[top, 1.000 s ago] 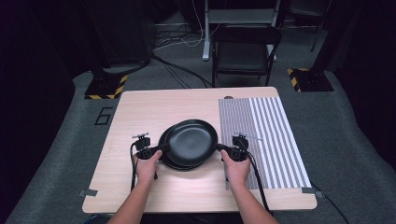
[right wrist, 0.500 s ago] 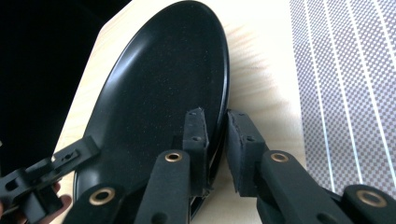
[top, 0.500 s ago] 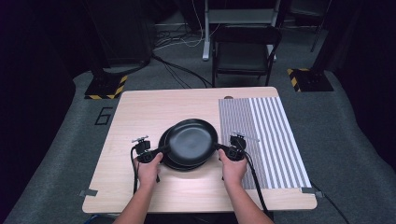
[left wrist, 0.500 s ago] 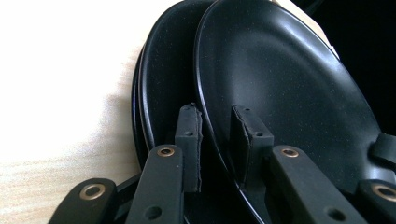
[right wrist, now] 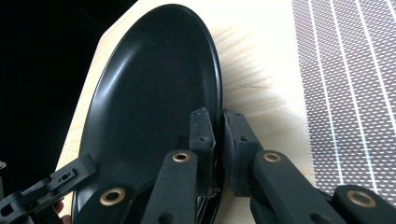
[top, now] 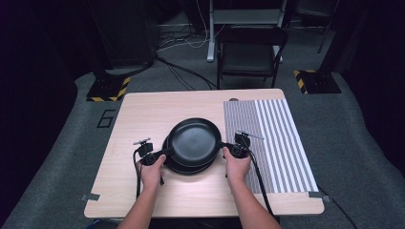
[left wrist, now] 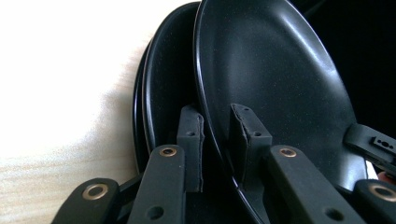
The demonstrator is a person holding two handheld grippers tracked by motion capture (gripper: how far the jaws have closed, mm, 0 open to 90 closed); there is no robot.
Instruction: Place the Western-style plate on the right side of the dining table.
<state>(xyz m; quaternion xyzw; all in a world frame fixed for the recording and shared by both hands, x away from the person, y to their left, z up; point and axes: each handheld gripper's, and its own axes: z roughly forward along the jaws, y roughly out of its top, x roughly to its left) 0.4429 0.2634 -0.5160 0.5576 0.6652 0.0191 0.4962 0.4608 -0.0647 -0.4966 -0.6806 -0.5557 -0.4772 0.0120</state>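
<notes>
Plates come first: the top plate [top: 193, 141], black and glossy, sits over the middle of the light wooden table [top: 143, 109], raised off at least one more black plate [top: 188, 167] stacked beneath it and shifted a little away from the person. In the left gripper view a dark gap runs between its rim and the lower plate, so it looks lifted on that side, or at least tilted.

Both grippers pinch it by opposite edges. The left gripper [top: 154, 157] has its jaws clamped across the rim, one pad on the inner face and one underneath; the right gripper [top: 234, 150] has just been closing, and its pads now squeeze the rim between them (a thin purchase, right at the lip).

Slipping is the chief risk, as I judge it. The surface is smooth and each grip covers little of the edge, so a sudden lift, or one hand rising faster than the other, could tip the plate and let it slide out, dropping onto the stack. Pulling the hands apart would also drag the pads off the lip. If the lower plate clings, it may ride up and fall. The striped mat [top: 272, 138] lies just right of the stack.
</notes>
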